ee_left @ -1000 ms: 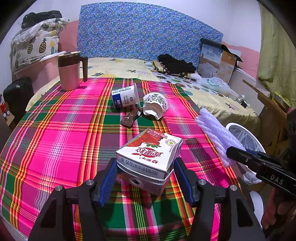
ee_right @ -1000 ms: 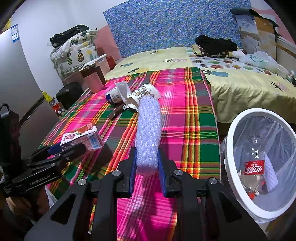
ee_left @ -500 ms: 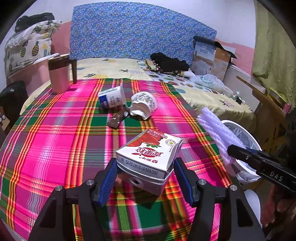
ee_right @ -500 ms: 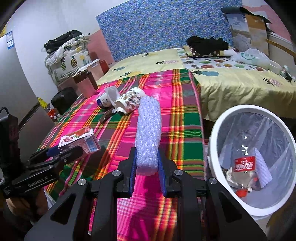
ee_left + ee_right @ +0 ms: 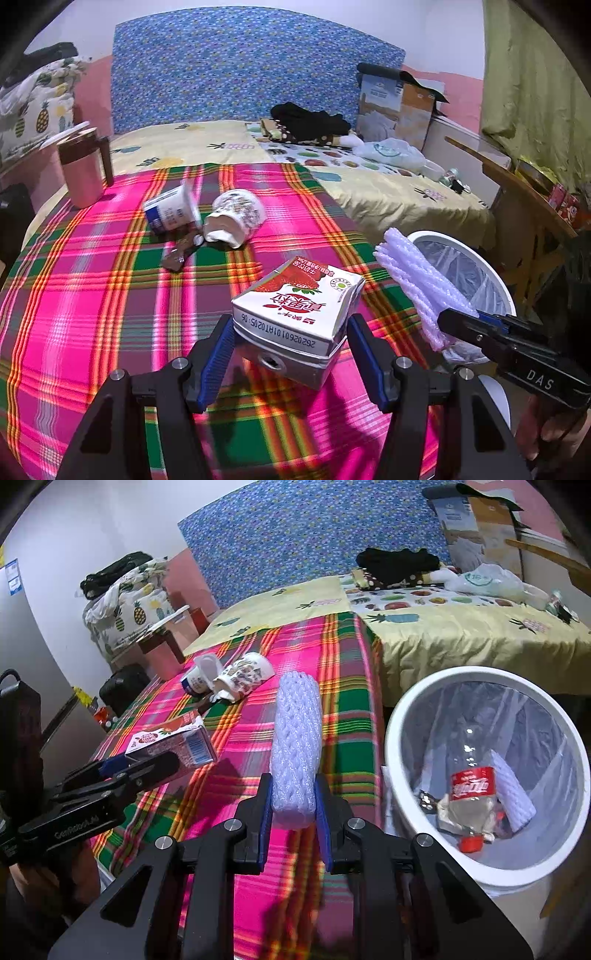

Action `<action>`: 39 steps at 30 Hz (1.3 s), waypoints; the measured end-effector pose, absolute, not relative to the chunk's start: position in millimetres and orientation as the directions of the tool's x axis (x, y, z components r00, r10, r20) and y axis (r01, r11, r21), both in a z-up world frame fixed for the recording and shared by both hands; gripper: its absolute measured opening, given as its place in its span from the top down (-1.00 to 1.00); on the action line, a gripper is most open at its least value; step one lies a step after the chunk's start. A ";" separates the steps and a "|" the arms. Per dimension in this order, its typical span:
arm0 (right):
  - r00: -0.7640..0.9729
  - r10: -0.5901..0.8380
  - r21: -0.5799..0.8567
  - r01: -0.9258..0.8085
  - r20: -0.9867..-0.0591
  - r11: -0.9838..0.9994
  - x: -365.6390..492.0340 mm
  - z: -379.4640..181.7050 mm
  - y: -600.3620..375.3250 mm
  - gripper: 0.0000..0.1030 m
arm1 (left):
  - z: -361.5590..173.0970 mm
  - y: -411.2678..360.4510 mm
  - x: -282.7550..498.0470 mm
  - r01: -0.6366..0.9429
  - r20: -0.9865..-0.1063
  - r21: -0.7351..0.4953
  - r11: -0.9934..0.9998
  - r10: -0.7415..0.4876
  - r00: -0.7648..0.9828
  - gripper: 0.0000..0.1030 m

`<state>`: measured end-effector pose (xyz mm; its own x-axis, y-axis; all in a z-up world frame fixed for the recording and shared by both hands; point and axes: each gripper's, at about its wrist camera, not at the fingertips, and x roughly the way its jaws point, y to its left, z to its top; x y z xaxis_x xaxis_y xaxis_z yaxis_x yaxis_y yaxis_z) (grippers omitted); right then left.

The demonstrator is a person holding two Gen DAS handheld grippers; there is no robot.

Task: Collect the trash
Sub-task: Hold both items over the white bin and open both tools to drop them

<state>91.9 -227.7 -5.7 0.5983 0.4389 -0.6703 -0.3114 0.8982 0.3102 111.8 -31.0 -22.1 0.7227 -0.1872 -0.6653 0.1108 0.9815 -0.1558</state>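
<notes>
My left gripper (image 5: 290,356) is shut on a strawberry milk carton (image 5: 295,317) and holds it above the plaid cloth; the carton also shows in the right wrist view (image 5: 173,742). My right gripper (image 5: 294,823) is shut on a white foam net sleeve (image 5: 295,746), which also shows in the left wrist view (image 5: 417,280), beside the white bin (image 5: 399,716). The bin (image 5: 506,299) holds a cola bottle (image 5: 471,797) and another foam sleeve (image 5: 513,794). A yogurt cup (image 5: 170,210), a patterned paper cup (image 5: 236,218) and a brown wrapper (image 5: 181,253) lie on the cloth.
A pink mug with a dark handle (image 5: 83,168) stands at the cloth's far left corner. The bed (image 5: 388,184) behind carries black clothes (image 5: 310,120), a plastic bag (image 5: 391,153) and a cardboard box (image 5: 399,103). A wooden chair (image 5: 524,206) stands right of the bin.
Both grippers have moved right toward the bin with their loads. The bin now fills more of the right wrist view. The cups on the cloth have not moved.
</notes>
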 end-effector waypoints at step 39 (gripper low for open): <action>0.684 0.188 0.293 0.039 -0.705 0.955 84.0 -14.9 -353.9 0.57 | -26.5 -169.0 159.2 0.407 -0.669 -0.148 0.901 -0.395 0.630 -0.21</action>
<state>84.0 -353.9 -14.9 0.6841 0.1882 -0.7047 0.0386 0.9554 0.2926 159.2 -169.0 -26.5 0.6300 -0.3946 -0.6689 0.4071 0.9013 -0.1482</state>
